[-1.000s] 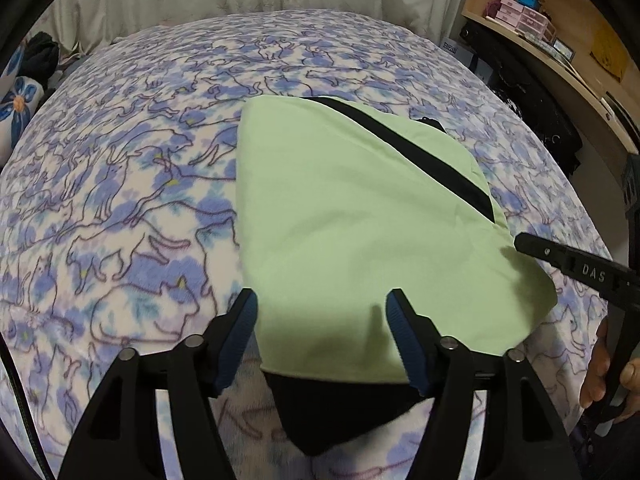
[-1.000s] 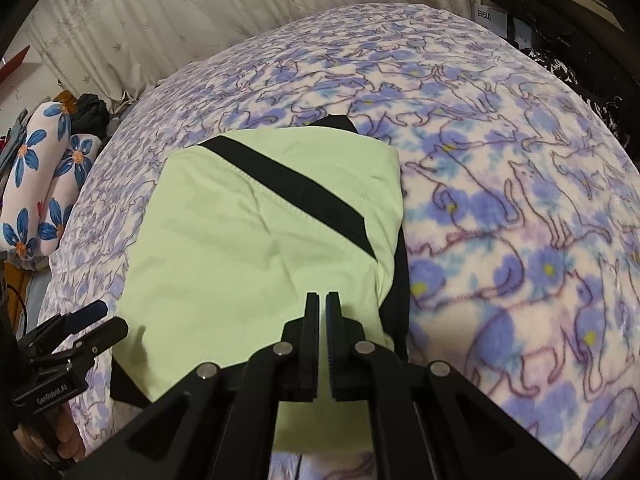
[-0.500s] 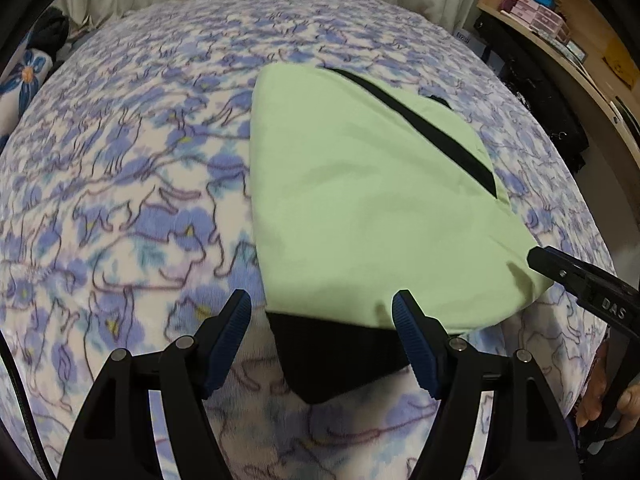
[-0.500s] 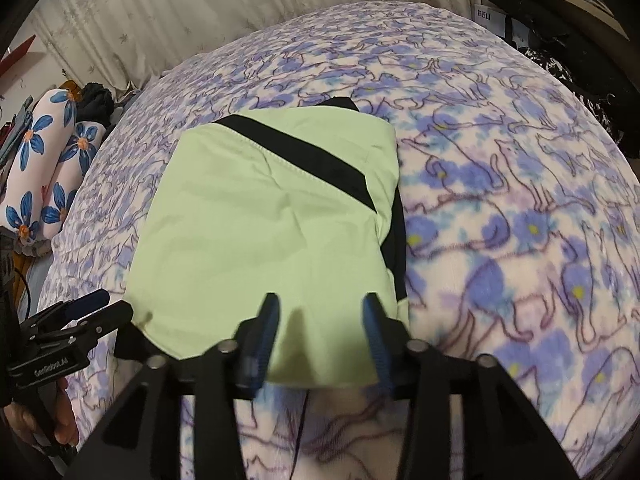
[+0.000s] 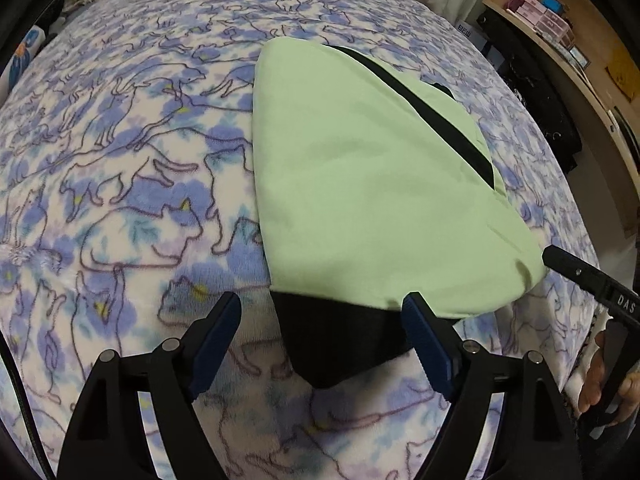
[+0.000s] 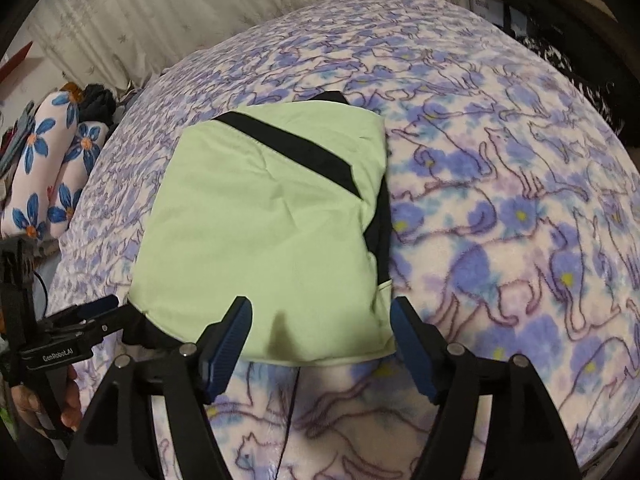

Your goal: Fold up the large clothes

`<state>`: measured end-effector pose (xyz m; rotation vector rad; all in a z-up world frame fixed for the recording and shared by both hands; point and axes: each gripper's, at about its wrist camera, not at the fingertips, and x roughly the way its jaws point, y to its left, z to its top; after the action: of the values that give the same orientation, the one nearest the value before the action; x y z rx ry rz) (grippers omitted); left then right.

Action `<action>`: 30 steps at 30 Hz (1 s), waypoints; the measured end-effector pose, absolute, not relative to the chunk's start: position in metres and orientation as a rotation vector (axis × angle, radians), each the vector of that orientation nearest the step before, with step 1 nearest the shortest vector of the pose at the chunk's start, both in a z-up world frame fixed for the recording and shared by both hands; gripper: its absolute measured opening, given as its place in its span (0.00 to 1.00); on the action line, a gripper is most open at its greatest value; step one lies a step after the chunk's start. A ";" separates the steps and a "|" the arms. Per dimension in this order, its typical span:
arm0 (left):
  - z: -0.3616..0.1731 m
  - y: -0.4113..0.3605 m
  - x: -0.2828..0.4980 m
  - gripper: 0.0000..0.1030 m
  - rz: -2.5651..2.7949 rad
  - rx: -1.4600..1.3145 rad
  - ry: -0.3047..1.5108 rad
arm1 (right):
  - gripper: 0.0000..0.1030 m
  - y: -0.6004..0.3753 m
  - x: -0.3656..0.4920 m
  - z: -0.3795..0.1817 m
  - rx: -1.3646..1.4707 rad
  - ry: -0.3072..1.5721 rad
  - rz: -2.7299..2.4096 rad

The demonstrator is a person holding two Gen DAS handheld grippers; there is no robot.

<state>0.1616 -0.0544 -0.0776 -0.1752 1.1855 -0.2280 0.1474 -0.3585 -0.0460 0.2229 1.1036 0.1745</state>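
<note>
With both grippers spread wide and holding nothing, the folded garment lies flat on the bed.

Over by the near edge, the left gripper [image 5: 322,332] hangs with its blue-padded fingers [image 5: 218,336] apart above a black corner poking out from under the light green garment [image 5: 372,184]; the right gripper [image 6: 320,336] is just as wide over the other near corner. A black stripe [image 6: 292,150] crosses the green top layer diagonally. Underneath spreads the cat-print blanket [image 6: 520,208], with flowered pillows [image 6: 48,168] off to the left and a wooden shelf [image 5: 560,32] on the right.

1 folded garment [image 5: 360,184], 2 grippers: left gripper [image 5: 322,344], right gripper [image 6: 320,344], 2 floral pillows [image 6: 44,168].
</note>
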 end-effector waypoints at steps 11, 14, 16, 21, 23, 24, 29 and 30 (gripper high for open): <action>-0.106 -0.052 0.208 0.79 -0.281 -0.263 1.229 | 0.71 -0.400 0.205 -0.092 0.464 1.183 0.200; -0.117 -0.053 0.220 0.79 -0.313 -0.310 1.240 | 0.71 -0.402 0.220 -0.107 0.504 1.205 0.220; -0.123 -0.053 0.228 0.80 -0.326 -0.338 1.246 | 0.71 -0.401 0.228 -0.117 0.534 1.215 0.257; -0.131 -0.055 0.241 0.84 -0.356 -0.362 1.240 | 0.71 -0.390 0.245 -0.131 0.575 1.223 0.359; -0.133 -0.057 0.245 0.86 -0.365 -0.363 1.235 | 0.73 -0.386 0.253 -0.134 0.578 1.222 0.391; -0.134 -0.058 0.247 0.88 -0.370 -0.362 1.233 | 0.73 -0.384 0.255 -0.134 0.579 1.220 0.406; -0.139 -0.065 0.256 0.93 -0.386 -0.355 1.224 | 0.74 -0.374 0.273 -0.141 0.574 1.223 0.483; -0.139 -0.067 0.258 0.94 -0.391 -0.351 1.222 | 0.74 -0.372 0.276 -0.142 0.572 1.222 0.499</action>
<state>0.2577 -0.0669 -0.1393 -0.3505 1.2222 -0.3909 0.2762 -0.3724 -0.1418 0.5724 1.2220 0.4992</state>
